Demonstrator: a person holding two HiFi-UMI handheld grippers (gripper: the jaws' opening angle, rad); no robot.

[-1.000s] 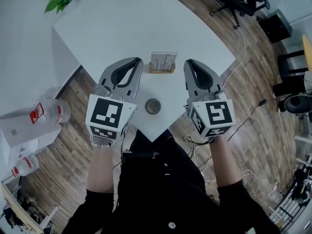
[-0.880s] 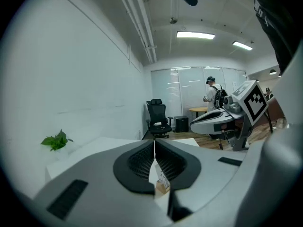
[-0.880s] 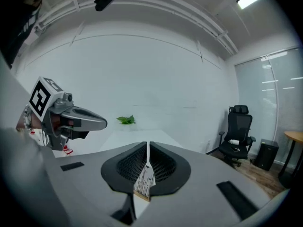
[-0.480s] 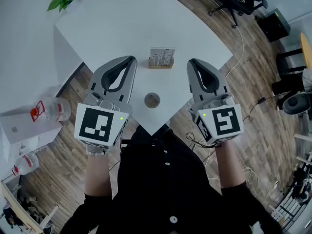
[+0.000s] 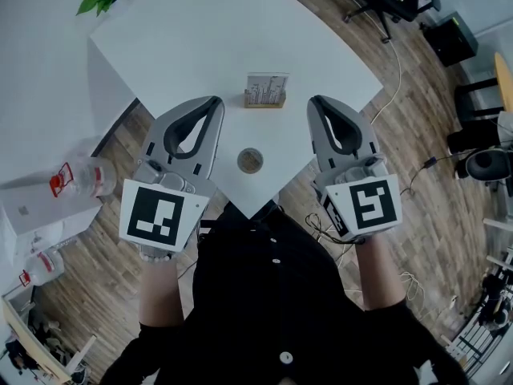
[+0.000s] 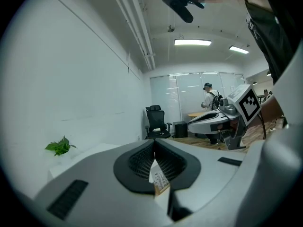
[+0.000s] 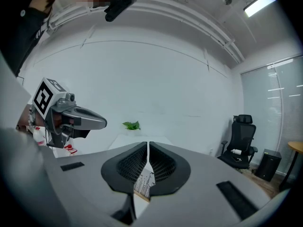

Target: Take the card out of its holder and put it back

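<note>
- The card (image 5: 267, 87) is standing upright in its holder (image 5: 265, 103) on the table (image 5: 200, 38), as the task's end wants it. That fits both a card not yet pulled and one already put back.
- The left gripper (image 5: 215, 103) and right gripper (image 5: 315, 103) are hovering on either side of the holder and short of it. Each has its jaws pressed together on nothing. Each gripper view is showing the card only through the gap behind the closed tips.
- Risk: with the jaws staying shut, any reach for the card would probably be pushing it rather than pinching it. That could be tipping the card or sliding the holder.
- Risk: the holder is looking small and is not being held down, so a pull on the card may be lifting the holder with it.
- Risk: the round disc (image 5: 250, 161) is lying between the grippers near the table's corner, and a low sweep could be knocking it off.
- Against the earlier frame, both grippers are now sitting higher and drawn back toward the person, so their marker cubes are looking larger. The card, holder and disc are standing where they were.
</note>
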